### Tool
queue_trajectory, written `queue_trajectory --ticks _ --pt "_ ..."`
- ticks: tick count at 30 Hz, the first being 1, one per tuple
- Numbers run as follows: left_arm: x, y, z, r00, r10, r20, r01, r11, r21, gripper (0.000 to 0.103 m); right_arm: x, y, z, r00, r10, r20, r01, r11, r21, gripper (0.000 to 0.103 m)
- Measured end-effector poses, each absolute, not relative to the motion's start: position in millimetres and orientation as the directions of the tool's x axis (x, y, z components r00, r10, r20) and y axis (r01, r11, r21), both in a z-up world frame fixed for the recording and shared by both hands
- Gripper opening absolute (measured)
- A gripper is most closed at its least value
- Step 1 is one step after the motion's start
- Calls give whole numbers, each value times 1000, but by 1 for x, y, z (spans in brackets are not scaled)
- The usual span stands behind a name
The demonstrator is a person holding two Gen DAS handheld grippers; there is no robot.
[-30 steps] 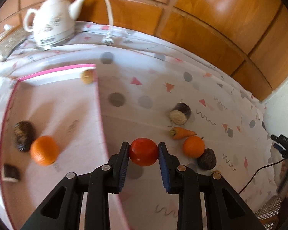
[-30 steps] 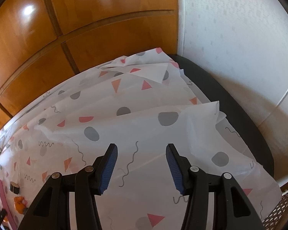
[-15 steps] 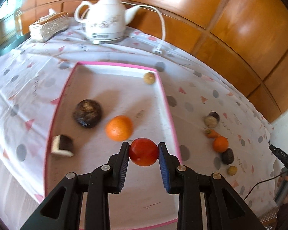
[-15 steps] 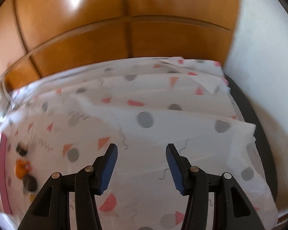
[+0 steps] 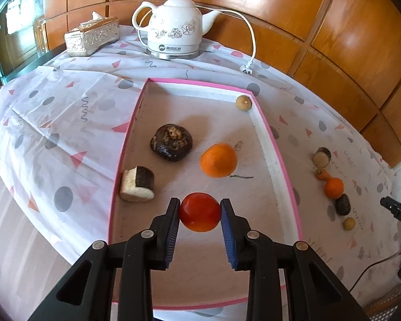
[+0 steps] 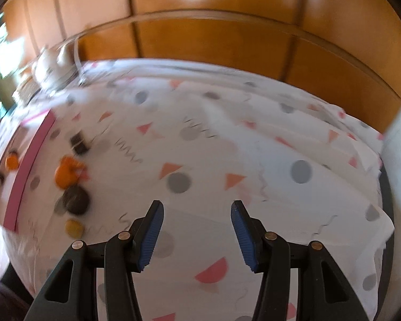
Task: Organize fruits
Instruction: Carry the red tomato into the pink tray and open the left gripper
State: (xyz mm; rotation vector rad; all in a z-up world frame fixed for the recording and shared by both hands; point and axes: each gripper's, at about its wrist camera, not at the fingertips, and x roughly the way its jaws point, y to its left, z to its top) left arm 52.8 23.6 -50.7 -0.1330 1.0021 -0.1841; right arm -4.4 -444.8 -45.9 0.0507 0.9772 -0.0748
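Left gripper (image 5: 200,215) clamping red tomato (image 5: 200,212) above pink-rimmed tray (image 5: 274,160), four pieces ahead inside, five waiting off right; right gripper (image 6: 197,223) empty, agape.

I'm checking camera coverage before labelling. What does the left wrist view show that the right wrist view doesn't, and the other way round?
Only the left wrist view shows the left gripper shut on a red tomato, the tray's inside with a chestnut, and the teapot clearly. Only the right wrist view shows the right gripper, jaws open and empty, and the cloth's far corner. Both show the pink tray edge and the loose orange beside it.
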Motion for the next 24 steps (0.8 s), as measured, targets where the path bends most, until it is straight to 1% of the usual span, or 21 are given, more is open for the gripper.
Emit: queue_trajectory --ticks 8,15,17,21,24 --pt "44 22 -58 526 -198 -827 140 979 -145 31 -2 -422 -51 533 42 -845 -33 999 29 53" --pt "43 25 -68 496 -205 -844 140 978 -155 31 4 -403 -54 511 79 -856 -92 995 37 53" --pt "42 27 -69 495 -205 -845 135 978 -158 31 7 -395 -54 506 90 -858 -110 993 40 50" --pt "40 30 -71 491 -206 -846 126 978 -164 31 14 -375 -54 495 108 -862 -156 987 35 50" --pt "38 33 -70 496 -206 -843 113 979 -172 31 21 -359 -54 490 128 -863 -188 981 39 47"
